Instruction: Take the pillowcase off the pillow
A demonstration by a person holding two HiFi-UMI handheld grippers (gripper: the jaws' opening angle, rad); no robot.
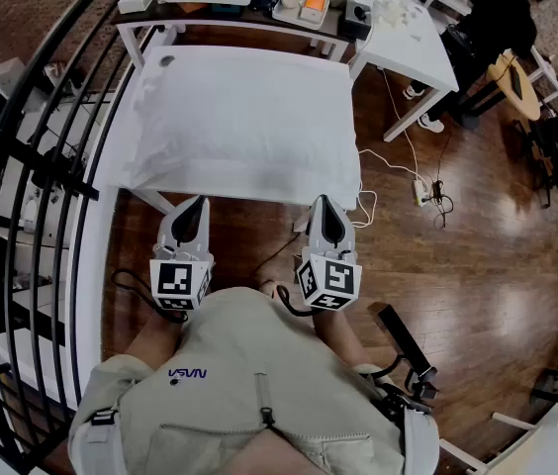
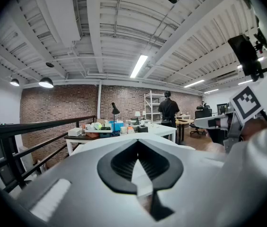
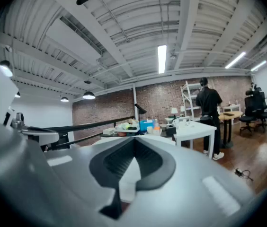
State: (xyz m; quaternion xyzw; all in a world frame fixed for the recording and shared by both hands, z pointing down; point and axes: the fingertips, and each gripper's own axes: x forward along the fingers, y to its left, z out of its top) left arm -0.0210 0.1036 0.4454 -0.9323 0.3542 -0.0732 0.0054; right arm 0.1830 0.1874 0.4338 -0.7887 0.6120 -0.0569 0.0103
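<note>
1. Left gripper [image 1: 198, 204]: jaws were fully together, with nothing between them.
2. Right gripper [image 1: 325, 202]: jaws likewise together and empty.
3. Pillow [image 1: 244, 117], pillowcase on, lay flat on the white table [image 1: 111, 161] at 12 o'clock of both grippers, near their tips.

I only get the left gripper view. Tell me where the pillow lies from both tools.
Observer: In the head view the pillow covers a small white table. The left tool and right tool sit side by side at its near edge.
Operator: Report the right tool's jaws.
Observer: Shut, with nothing between them, in the right gripper view.
Operator: Name any floor hazard.
Observer: A white cable and a power strip lie on the floor right of the table.
</note>
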